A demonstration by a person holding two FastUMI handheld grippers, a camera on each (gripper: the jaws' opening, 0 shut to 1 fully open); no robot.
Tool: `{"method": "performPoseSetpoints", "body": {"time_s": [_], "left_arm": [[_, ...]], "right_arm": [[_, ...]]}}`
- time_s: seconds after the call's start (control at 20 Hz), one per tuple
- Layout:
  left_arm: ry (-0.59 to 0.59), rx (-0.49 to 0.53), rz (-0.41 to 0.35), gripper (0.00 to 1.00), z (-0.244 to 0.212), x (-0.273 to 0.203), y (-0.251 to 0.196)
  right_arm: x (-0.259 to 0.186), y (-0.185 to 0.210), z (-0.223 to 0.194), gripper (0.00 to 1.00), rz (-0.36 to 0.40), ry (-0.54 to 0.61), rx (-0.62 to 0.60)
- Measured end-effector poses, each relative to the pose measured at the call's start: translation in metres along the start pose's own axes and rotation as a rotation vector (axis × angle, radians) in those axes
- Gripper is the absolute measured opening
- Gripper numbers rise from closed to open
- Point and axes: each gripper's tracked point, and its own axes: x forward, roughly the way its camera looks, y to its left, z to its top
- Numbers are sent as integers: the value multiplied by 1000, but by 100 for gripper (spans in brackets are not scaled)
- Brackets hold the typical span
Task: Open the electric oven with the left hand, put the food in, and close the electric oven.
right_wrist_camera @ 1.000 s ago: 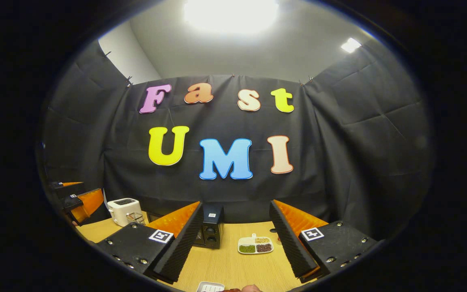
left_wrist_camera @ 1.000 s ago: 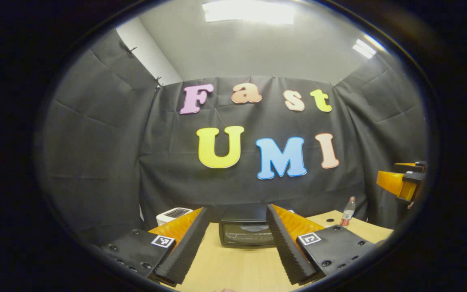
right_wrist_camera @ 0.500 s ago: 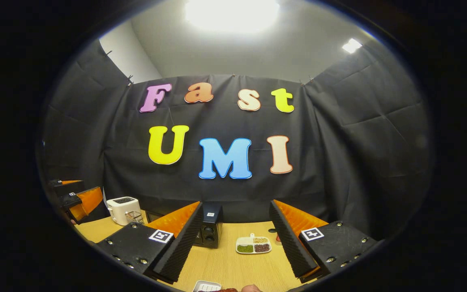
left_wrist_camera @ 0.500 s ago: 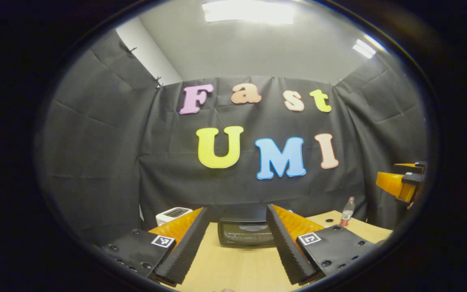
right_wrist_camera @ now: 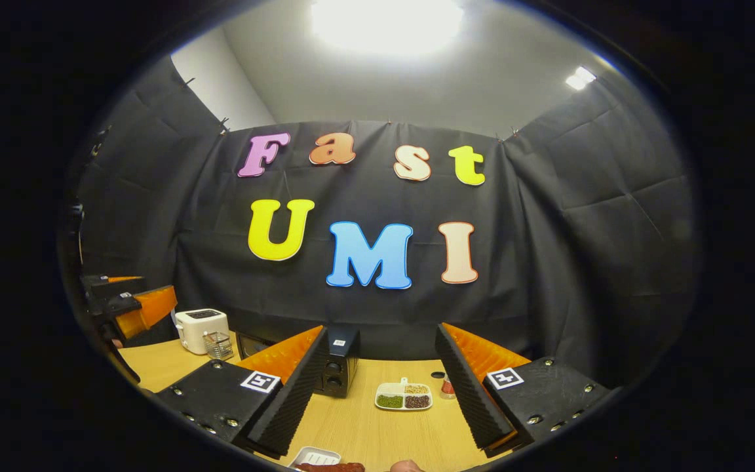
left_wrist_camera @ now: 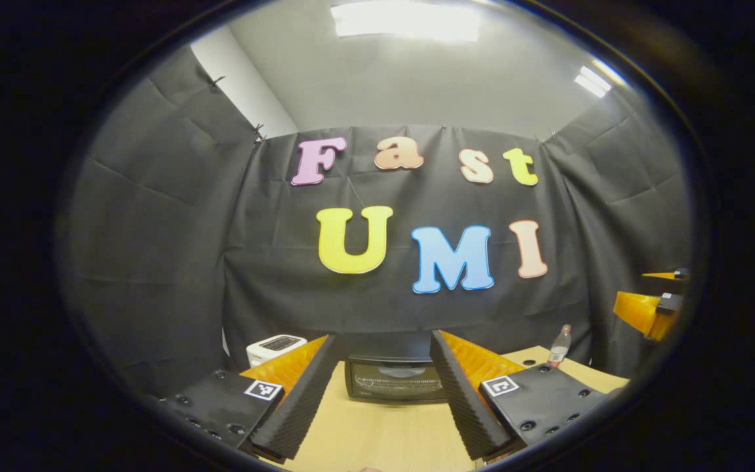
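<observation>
- Looks like a staged recording booth, not anyone's real kitchen: black cloth wall (left_wrist_camera: pixel 154 262) draped all around, pinned up at the top.
- Kitchen props on a light wooden table (right_wrist_camera: pixel 364 432): white toaster (right_wrist_camera: pixel 200 328), small black oven (left_wrist_camera: pixel 394 380), sectioned snack tray (right_wrist_camera: pixel 404 397), plastic bottle (left_wrist_camera: pixel 558 346).
- Office-style ceiling light panels (left_wrist_camera: pixel 407 19).

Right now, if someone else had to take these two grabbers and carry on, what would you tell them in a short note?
Left gripper: open, holding nothing, aimed straight at the black electric oven across the light wooden table.
Right gripper: open, holding nothing, off to the oven's right.
The oven's glass door looks closed.
A white tray with brownish food lies at the near table edge below the right gripper.
Not part of the job: white divided dish of beans, white toaster, clear plastic bottle.
Done: nothing yet.
Left: open the oven with the left gripper, put the food in, close the door.
</observation>
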Motion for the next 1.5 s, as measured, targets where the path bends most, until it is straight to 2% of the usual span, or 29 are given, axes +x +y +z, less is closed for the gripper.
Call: {"method": "performPoseSetpoints", "body": {"time_s": [0.15, 0.2, 0.25, 0.3, 0.35, 0.4, 0.45, 0.55, 0.7, 0.8, 0.85, 0.95, 1.0, 1.05, 1.1, 1.15, 1.2, 1.35, 1.4, 1.5], "left_arm": [[-17, 9, -4, 99, 3, 12, -13], [-22, 5, -3, 95, 3, 18, -15], [-21, 2, -3, 99, 3, 25, -17], [-15, -1, -2, 90, -1, 32, -19], [-10, -5, -1, 90, -3, 41, -19], [-4, -11, -4, 94, -6, 51, -18], [0, -18, -8, 90, -7, 60, -19], [-1, -22, -21, 99, -14, 82, -19], [14, -9, -55, 99, -31, 121, -21], [25, -12, -94, 95, -43, 146, -26], [35, -11, -112, 99, -50, 158, -28], [49, -7, -147, 99, -66, 181, -32], [56, -4, -159, 95, -75, 193, -33], [67, -4, -170, 99, -84, 203, -34], [78, -8, -185, 95, -94, 213, -36], [88, -10, -200, 95, -103, 222, -39], [104, -8, -212, 99, -116, 232, -41], [164, -9, -247, 99, -152, 256, -48], [182, -10, -254, 91, -165, 260, -50], [216, -6, -265, 91, -188, 275, -53]], "right_arm": [[-3, -7, -9, 99, 44, 12, 20], [-4, -9, -11, 98, 56, 16, 29], [-3, -13, -15, 98, 56, 21, 34], [-1, -16, -19, 99, 54, 30, 37], [-1, -17, -24, 99, 53, 45, 40], [0, -19, -27, 99, 51, 55, 45], [2, -22, -26, 99, 45, 55, 47], [8, -31, -24, 99, 8, 44, 46], [16, -37, -25, 99, -54, 56, 69], [24, -44, -23, 99, -105, 52, 67], [27, -47, -26, 98, -134, 61, 67], [30, -48, -22, 99, -176, 58, 81], [33, -48, -20, 99, -196, 55, 81], [35, -50, -22, 99, -216, 57, 78], [37, -50, -22, 99, -232, 63, 73], [40, -50, -24, 99, -248, 67, 69], [42, -50, -24, 99, -264, 71, 67], [42, -50, -25, 99, -314, 78, 54], [41, -50, -26, 99, -328, 83, 45], [40, -51, -32, 99, -352, 102, 29]]}}
